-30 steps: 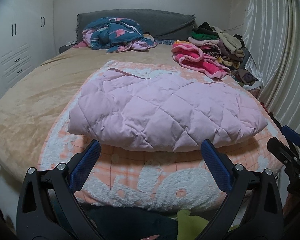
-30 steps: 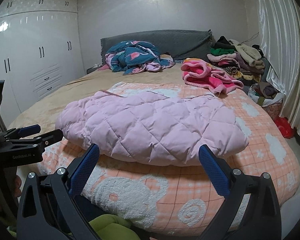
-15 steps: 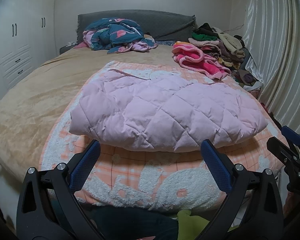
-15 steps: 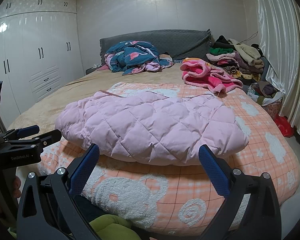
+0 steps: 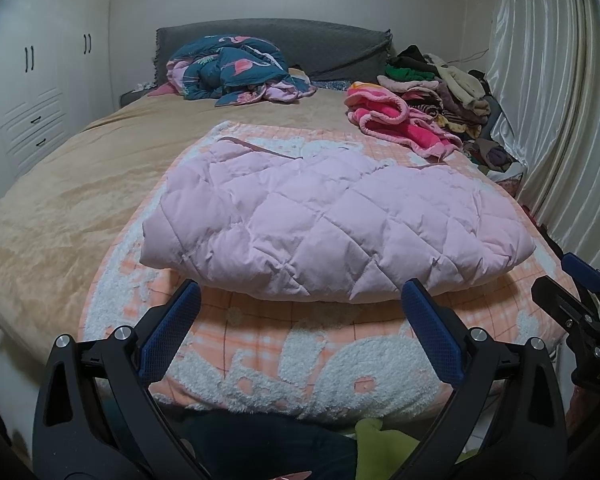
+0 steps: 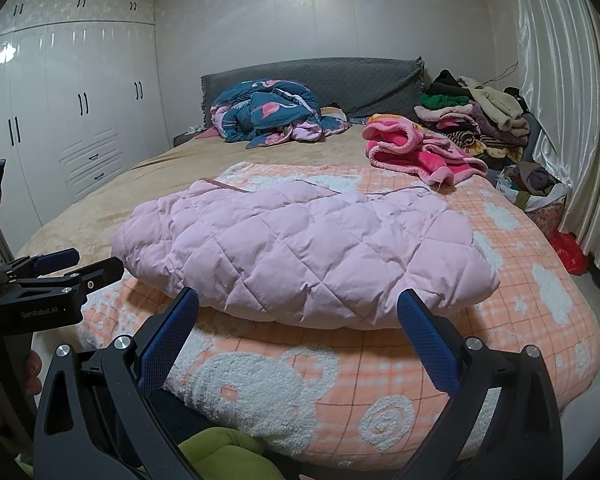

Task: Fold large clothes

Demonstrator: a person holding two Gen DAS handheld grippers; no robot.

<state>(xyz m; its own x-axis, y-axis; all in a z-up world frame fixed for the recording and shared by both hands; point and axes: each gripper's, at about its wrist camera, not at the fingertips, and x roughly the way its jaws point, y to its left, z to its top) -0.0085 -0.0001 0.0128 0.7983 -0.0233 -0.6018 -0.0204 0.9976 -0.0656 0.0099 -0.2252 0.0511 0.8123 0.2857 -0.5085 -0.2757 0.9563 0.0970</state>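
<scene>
Hovering wide — both tongs (image 5: pixel 300 304) (image 6: pixel 298 308) clear of jacket (image 5: pixel 332 232) edge.

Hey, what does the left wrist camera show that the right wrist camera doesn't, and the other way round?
Only the left wrist view shows the right gripper, at its right edge, and more of the tan bedspread.

Only the right wrist view shows the left gripper at its left edge, the ceiling, the full white wardrobe and a red bag on the floor.

Both show the pink quilted jacket lying on the peach bear blanket, the blue flamingo bedding and the clothes pile. Both grippers are open and empty.
</scene>
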